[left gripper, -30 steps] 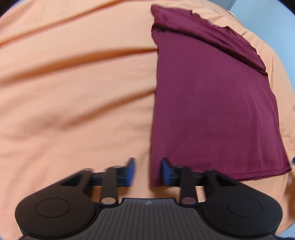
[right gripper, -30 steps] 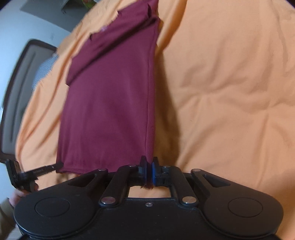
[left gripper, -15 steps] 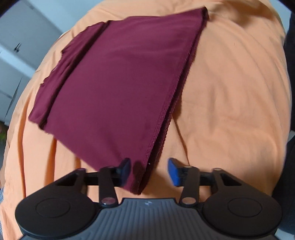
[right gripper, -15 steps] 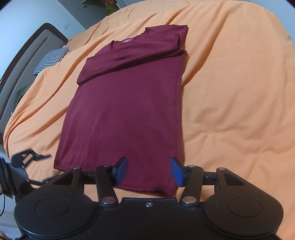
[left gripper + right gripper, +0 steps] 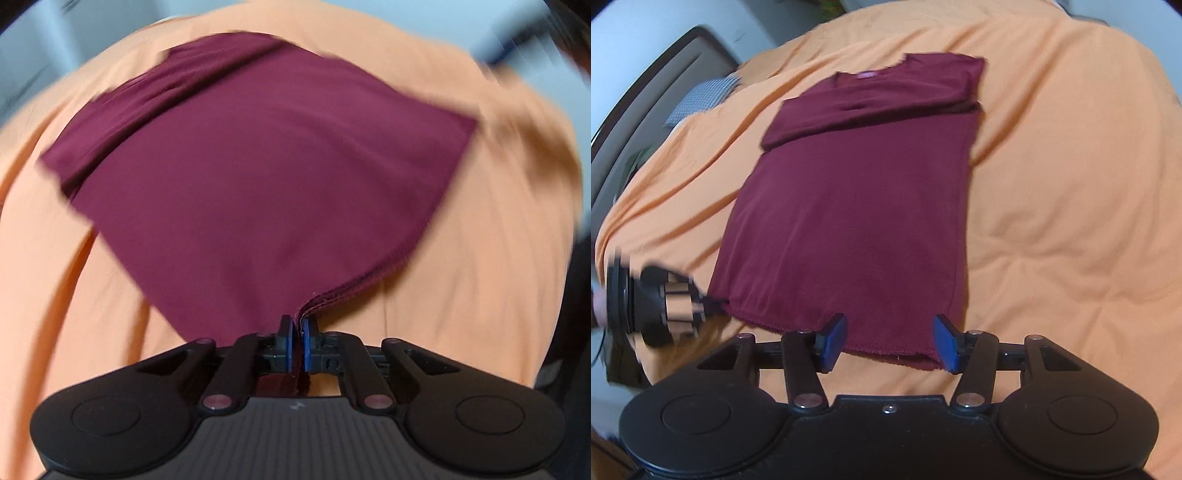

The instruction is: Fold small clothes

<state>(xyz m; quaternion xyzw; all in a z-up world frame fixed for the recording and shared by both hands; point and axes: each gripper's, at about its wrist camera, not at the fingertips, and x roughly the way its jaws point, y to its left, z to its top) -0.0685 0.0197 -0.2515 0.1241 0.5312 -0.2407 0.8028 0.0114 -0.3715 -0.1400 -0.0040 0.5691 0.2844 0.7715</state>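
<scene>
A maroon T-shirt lies flat on the orange bedspread, sleeves folded in, collar at the far end. My left gripper is shut on the hem corner of the shirt, with cloth bunched between its blue pads. It also shows at the left of the right wrist view, at the shirt's near left corner. My right gripper is open, its blue pads either side of the near hem towards the right corner, just above the cloth.
A dark headboard and a checked pillow lie at the far left of the bed. The orange bedspread spreads wide to the right of the shirt. A dark shape stands at the right edge of the left wrist view.
My left gripper has closed on the shirt's hem corner; it was open half a second ago. My right gripper let go of the hem a second ago and stays open.
</scene>
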